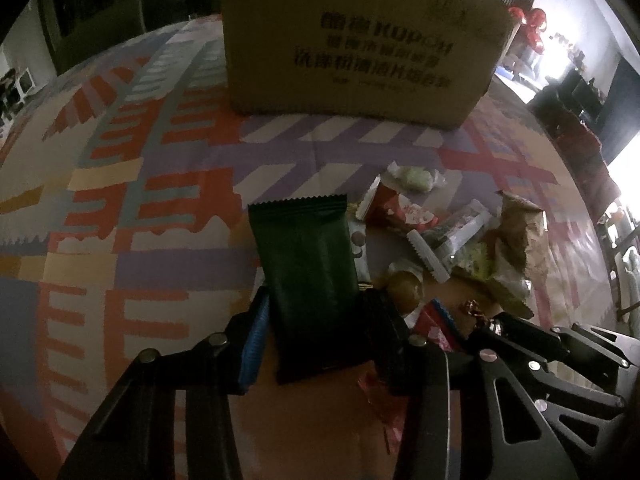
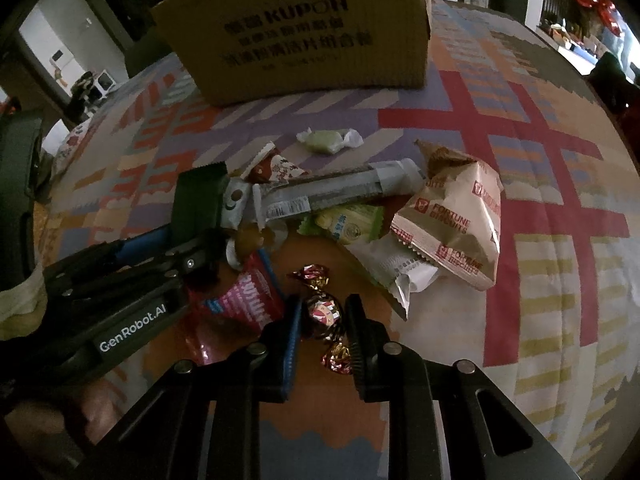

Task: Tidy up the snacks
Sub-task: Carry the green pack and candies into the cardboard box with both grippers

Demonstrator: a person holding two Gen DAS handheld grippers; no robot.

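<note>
While most snacks lie loose on the patterned surface [image 2: 540,184], sorting looks barely begun.
The cardboard box [image 2: 296,28] stands well beyond the pile — its inside is hidden. Near it lie the Fortune Biscuits bag [image 2: 456,220], a long grey packet [image 2: 340,192] and a green candy [image 2: 328,140]. The left tool [image 1: 316,316] pinches a dark green packet [image 1: 308,272]; the right tool [image 2: 322,316] closes around a foil-wrapped candy [image 2: 324,314] — everything else awaits collecting.

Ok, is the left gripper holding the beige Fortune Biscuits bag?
No, the left gripper is clamped on a dark green packet; the Fortune Biscuits bag lies on the table.
</note>
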